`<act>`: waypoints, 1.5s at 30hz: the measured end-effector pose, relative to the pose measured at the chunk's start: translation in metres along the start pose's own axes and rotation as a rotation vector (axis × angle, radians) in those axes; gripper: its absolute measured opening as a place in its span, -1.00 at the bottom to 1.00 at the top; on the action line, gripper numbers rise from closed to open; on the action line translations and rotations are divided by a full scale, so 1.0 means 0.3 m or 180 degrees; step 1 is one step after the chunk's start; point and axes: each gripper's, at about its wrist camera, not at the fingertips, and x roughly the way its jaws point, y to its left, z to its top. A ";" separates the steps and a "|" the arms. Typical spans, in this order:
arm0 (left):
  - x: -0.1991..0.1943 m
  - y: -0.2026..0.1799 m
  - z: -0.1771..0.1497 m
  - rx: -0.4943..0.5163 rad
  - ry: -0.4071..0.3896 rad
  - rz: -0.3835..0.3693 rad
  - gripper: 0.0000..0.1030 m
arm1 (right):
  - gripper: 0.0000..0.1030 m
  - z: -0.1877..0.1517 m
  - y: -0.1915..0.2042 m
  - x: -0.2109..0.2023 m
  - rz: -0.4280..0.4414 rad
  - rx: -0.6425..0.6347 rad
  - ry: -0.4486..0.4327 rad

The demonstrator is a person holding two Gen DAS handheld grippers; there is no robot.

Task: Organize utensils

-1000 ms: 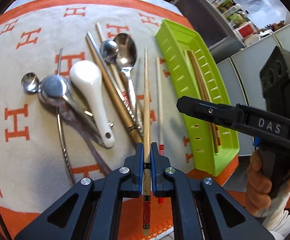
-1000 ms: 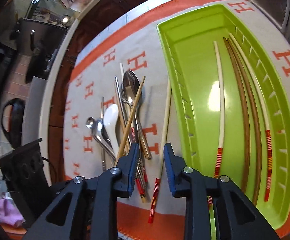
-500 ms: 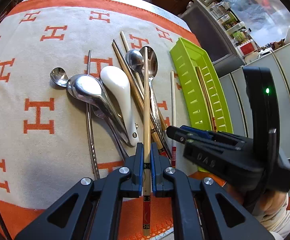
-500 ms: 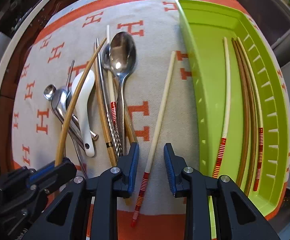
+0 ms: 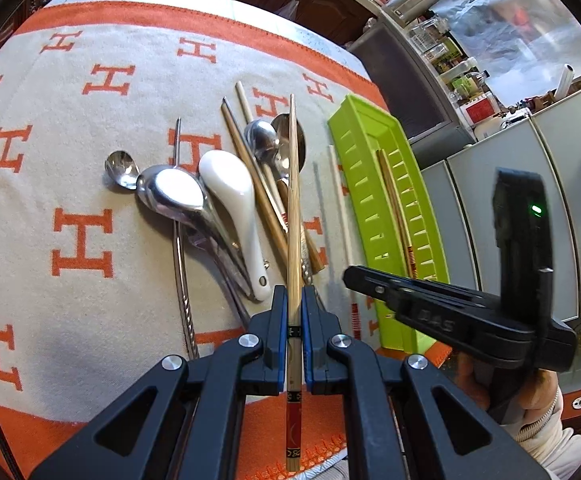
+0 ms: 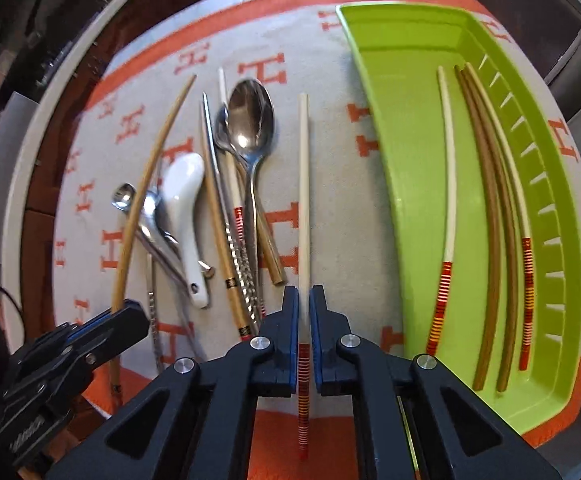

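My left gripper (image 5: 293, 300) is shut on a bamboo chopstick (image 5: 293, 216) with a red end and holds it above the pile. The pile has a white ceramic spoon (image 5: 230, 200), metal spoons (image 5: 170, 192) and more chopsticks. My right gripper (image 6: 304, 304) has its jaws close around a white chopstick (image 6: 303, 184) with a red-striped end that lies on the cloth; a thin gap shows on each side. The green tray (image 6: 402, 140) on the right holds several chopsticks (image 6: 490, 208).
An orange-and-cream cloth (image 5: 82, 240) with H marks covers the table. The table's front edge is just below both grippers. Cabinets and a cluttered counter (image 5: 470, 80) stand beyond the tray. The left gripper also shows in the right wrist view (image 6: 102, 332).
My right gripper has moved left from beside the tray and lowered over the white chopstick, and its jaws have narrowed around it. My left gripper still holds the bamboo chopstick and has risen slightly.
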 end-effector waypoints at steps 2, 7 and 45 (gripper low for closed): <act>-0.012 -0.020 0.007 0.0016 -0.0036 -0.0016 -0.92 | -0.90 -0.007 -0.014 -0.058 0.0133 0.0006 -0.0117; -0.039 -0.098 0.033 0.0121 -0.0130 -0.0083 -0.92 | -0.90 -0.015 -0.073 -0.211 0.0180 -0.0027 -0.0432; 0.049 -0.424 -0.024 0.0702 -0.0239 0.1222 0.48 | -0.59 -0.126 -0.390 -0.341 -0.0088 0.0167 -0.0956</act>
